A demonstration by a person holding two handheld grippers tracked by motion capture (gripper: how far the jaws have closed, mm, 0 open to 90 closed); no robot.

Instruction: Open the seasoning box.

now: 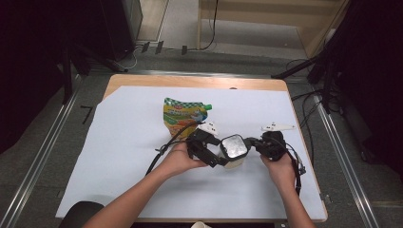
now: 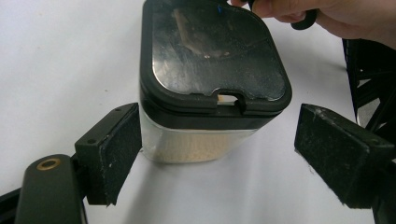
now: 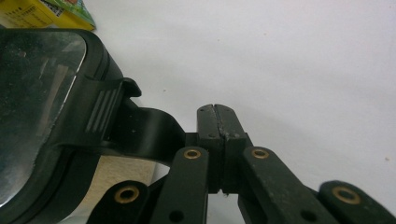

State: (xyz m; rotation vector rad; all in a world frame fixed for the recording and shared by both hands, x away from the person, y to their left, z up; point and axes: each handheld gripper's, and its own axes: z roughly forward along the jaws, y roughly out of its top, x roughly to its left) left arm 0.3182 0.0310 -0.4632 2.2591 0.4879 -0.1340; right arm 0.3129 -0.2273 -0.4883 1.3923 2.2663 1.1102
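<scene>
A square clear container (image 1: 234, 148) with a black lid and pale grainy contents stands on the white sheet near the table's front. In the left gripper view the container (image 2: 210, 84) sits between the two spread pads (image 2: 114, 149), with a gap on each side. My left gripper (image 1: 222, 157) is open around its lower left side. My right gripper (image 1: 256, 144) is shut, its tips against the lid's right edge. In the right gripper view its jaws (image 3: 218, 122) press together beside the ribbed lid tab (image 3: 105, 116), and nothing shows between them.
A green and yellow spouted pouch (image 1: 183, 116) lies flat behind the container. The white sheet (image 1: 133, 156) covers most of the wooden table (image 1: 190, 81). Cables trail from both grippers. Dark stands and floor rails flank the table.
</scene>
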